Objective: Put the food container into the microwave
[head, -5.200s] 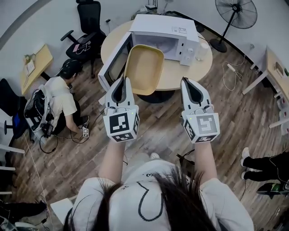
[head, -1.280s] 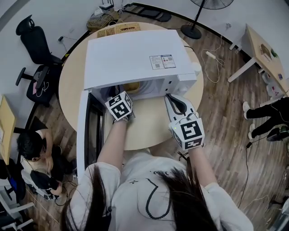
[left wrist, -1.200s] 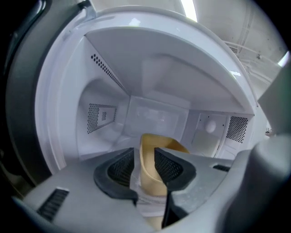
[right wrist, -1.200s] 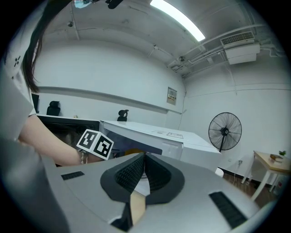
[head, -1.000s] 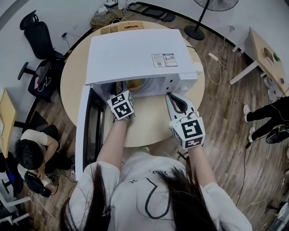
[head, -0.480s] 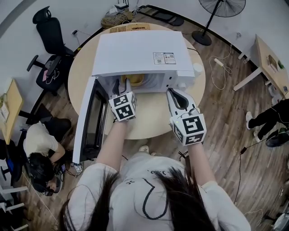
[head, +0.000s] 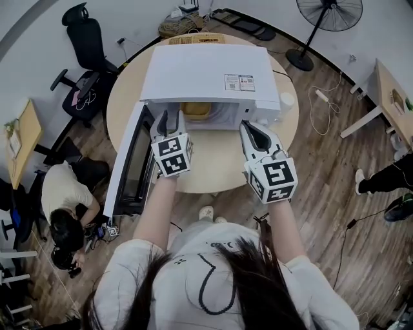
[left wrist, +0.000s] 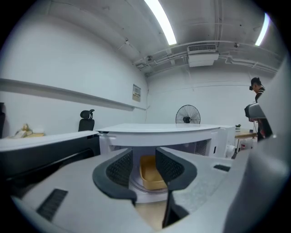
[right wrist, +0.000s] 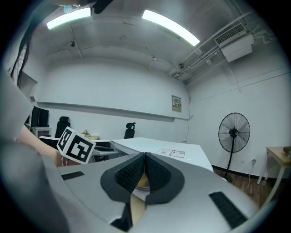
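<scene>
The yellow food container (head: pixel 197 110) sits inside the white microwave (head: pixel 206 71) on the round table (head: pixel 219 158). In the left gripper view the container (left wrist: pixel 151 174) shows through the gap between the jaws, inside the cavity. My left gripper (head: pixel 170 120) is open and empty, just outside the microwave's mouth, apart from the container. My right gripper (head: pixel 250 127) is shut on nothing, in front of the microwave's right side. In the right gripper view the gripper (right wrist: pixel 144 175) has its pads pressed together, and the left gripper's marker cube (right wrist: pixel 75 145) shows at the left.
The microwave door (head: pixel 129 161) stands wide open to the left. A white cup (head: pixel 286 100) sits at the table's right edge. A person (head: pixel 61 206) crouches on the floor at the left. An office chair (head: pixel 87 51), a fan (head: pixel 329 16) and a desk (head: pixel 393 97) stand around.
The left gripper, which carried the container earlier, has let it go inside the microwave and drawn back out of the cavity. The right gripper stayed shut in front.
</scene>
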The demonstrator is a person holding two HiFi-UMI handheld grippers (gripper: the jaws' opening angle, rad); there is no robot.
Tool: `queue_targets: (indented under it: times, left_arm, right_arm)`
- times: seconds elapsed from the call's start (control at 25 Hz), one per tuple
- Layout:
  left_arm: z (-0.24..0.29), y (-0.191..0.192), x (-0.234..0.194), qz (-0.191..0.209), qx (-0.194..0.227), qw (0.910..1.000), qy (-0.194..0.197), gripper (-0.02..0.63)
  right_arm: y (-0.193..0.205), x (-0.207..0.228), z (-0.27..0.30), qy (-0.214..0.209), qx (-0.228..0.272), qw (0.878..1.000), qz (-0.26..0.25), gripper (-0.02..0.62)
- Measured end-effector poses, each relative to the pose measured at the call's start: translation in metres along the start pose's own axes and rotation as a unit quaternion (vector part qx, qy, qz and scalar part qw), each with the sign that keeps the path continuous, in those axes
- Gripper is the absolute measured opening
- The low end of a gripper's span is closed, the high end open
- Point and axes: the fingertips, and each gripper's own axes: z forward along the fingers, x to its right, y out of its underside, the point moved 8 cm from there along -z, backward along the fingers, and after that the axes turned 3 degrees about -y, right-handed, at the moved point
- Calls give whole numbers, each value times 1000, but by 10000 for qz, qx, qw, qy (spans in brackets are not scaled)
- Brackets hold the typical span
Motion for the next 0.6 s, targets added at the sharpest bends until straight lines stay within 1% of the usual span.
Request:
queue_targets:
  times: [0.12, 0.2, 0.28, 0.44, 0.6]
  left_arm:
    - [-13, -11, -2, 263, 176, 9995, 52, 152]
    - [-21, -22, -4, 362, 343, 9987, 63, 152]
    - [-29, -29, -7, 318, 390, 9987, 106, 152]
    - [-44, -42, -18, 24, 475, 9987, 195, 152]
    - [-59, -62, -23, 58, 692, 9967, 413, 152]
  right_arm:
    - [-4, 0, 2, -58, 85, 9999, 2, 29]
    - [-8, 1, 3, -80, 142, 9999, -4, 29]
    - [-13, 0, 4, -98, 201, 9997, -45, 29]
    - [-24, 0, 5, -126, 322, 9993, -165, 29]
    - [-37, -1, 3, -90, 458, 9985, -272, 29]
